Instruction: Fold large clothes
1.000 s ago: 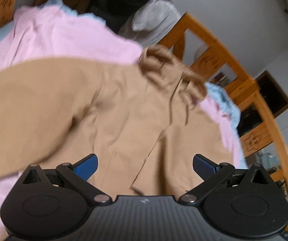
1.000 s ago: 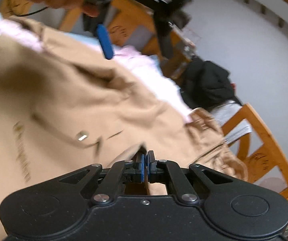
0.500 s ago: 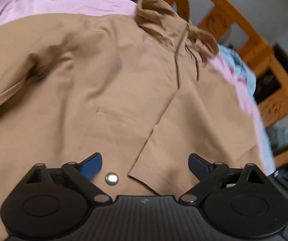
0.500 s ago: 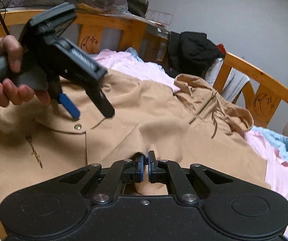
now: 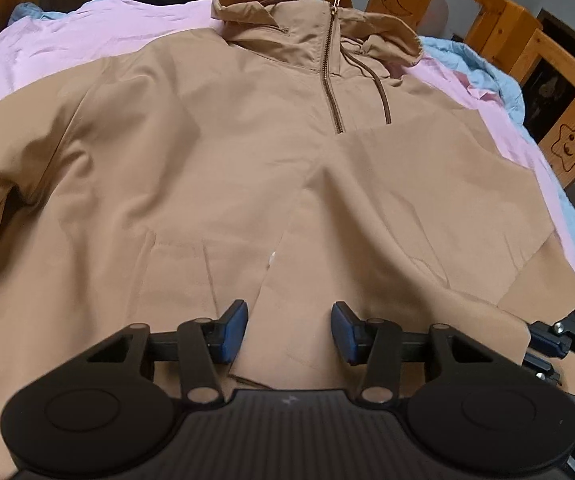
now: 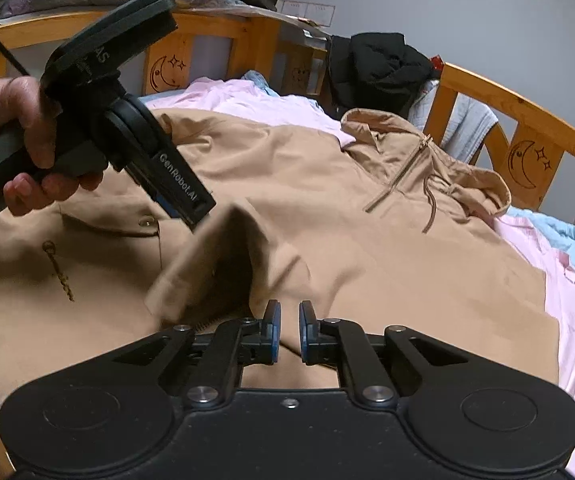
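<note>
Below, tan jacket (image 5: pixel 215 184) lies flat — left gripper (image 5: pixel 289 330) closing above hem.

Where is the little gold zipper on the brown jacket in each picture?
Left wrist view: the zipper runs down from the collar, top middle.
Right wrist view: the zipper slants on the chest, upper right of middle.
Shared landmark: the brown drawstring hanging beside it on the jacket.

Printed in white along the black body of the left gripper (image 6: pixel 181 204): "GenRobot.AI". Higher on its dark housing, only the letters "AS" legible. Nothing else readable.
</note>
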{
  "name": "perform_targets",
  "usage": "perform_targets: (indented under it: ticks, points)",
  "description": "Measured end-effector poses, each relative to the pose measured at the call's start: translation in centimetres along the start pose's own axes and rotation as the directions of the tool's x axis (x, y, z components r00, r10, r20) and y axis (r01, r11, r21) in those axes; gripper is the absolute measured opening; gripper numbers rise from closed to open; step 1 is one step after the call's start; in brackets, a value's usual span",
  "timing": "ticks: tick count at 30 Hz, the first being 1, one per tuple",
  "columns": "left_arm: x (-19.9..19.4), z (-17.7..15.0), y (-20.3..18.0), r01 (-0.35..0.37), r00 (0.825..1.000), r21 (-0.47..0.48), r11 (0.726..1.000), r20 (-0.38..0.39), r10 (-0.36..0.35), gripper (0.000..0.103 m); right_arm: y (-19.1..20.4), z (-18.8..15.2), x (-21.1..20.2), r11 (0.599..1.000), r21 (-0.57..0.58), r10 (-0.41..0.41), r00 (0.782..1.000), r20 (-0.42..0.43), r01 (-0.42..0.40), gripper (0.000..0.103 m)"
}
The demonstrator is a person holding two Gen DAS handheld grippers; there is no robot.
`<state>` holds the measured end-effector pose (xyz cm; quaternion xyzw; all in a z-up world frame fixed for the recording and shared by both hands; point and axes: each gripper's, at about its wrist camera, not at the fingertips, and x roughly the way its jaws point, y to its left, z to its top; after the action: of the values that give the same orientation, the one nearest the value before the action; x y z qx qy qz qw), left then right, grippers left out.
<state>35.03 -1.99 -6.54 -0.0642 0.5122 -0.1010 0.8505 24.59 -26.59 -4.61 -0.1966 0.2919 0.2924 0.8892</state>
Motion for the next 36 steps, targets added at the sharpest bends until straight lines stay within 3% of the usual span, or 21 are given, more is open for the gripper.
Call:
perform_targets:
  ticks: [2,5,7,10,14,18,20,23,25,26,28,32,34,36]
  points:
    - [0.0,0.3,-0.1,-0.013,1.000,0.005,1.000,-0.018,0.013,0.044,-0.4,-0.3,-0.1,1.000,-0.009,-0.016,1.000,0.007,0.016,0.012]
    - [0.1,0.7,0.3,-0.029,0.999,-0.010,1.000,-0.038,0.028,0.018,-2.1,-0.5,-0.9,0.996,-0.007,-0.090,0.994,0.056,0.091,0.015]
    - [0.0,1.1,1.2,-0.007,0.999,-0.064,0.998,-0.051,0.004,0.006,-4.0,-0.5,-1.1,0.986,0.017,-0.170,0.983,0.067,0.169,0.027]
    - [-0.7,1.7,1.8,-0.009,0.999,-0.101,0.995,-0.041,0.005,0.002,-8.0,-0.5,-0.8,0.951,0.103,-0.297,0.954,0.040,0.292,0.030]
    - [-4.4,3.7,1.1,-0.055,0.997,0.004,0.998,0.056,0.055,0.001,-14.8,-0.5,0.2,0.867,0.300,-0.402,0.914,-0.050,0.397,0.040]
    - [-8.9,6.2,0.6,-0.148,0.979,0.157,0.976,0.161,0.123,0.001,-21.0,-1.1,1.9,0.799,0.497,-0.332,0.937,-0.107,0.340,0.057]
    - [-9.0,7.0,1.0,-0.187,0.979,0.191,0.964,0.113,0.167,0.001,-22.8,-1.3,3.0,0.784,0.543,-0.285,0.952,-0.115,0.300,0.065]
    - [-6.6,7.1,2.3,-0.205,0.978,0.142,0.968,0.010,0.206,0.001,-25.3,-2.2,5.1,0.720,0.647,-0.209,0.968,-0.141,0.250,0.068]
    - [-5.1,6.9,3.3,-0.178,0.984,0.077,0.981,0.007,0.178,0.001,-26.1,-2.7,7.0,0.673,0.707,-0.124,0.975,-0.182,0.217,0.064]
    - [-4.5,6.8,3.6,-0.159,0.987,0.037,0.987,0.020,0.158,0.001,-26.3,-2.9,7.8,0.659,0.723,-0.088,0.976,-0.201,0.209,0.056]
    - [-4.3,6.4,3.9,-0.137,0.990,0.001,0.991,0.032,0.137,0.001,-25.7,-2.6,8.2,0.661,0.719,-0.090,0.974,-0.209,0.215,0.008]
    - [-2.7,6.2,2.8,-0.174,0.984,0.021,0.985,0.039,0.173,0.001,-24.5,-0.5,7.0,0.756,0.583,-0.224,0.954,-0.197,0.298,0.002]
    - [-0.8,5.8,2.4,-0.223,0.975,0.051,0.973,0.033,0.222,0.002,-24.8,-0.8,7.5,0.758,0.563,-0.247,0.944,-0.220,0.330,0.002]
    - [0.4,5.5,2.9,-0.228,0.973,-0.008,0.974,0.025,0.228,0.003,-24.3,-1.7,9.2,0.770,0.518,-0.262,0.924,-0.277,0.373,0.003]
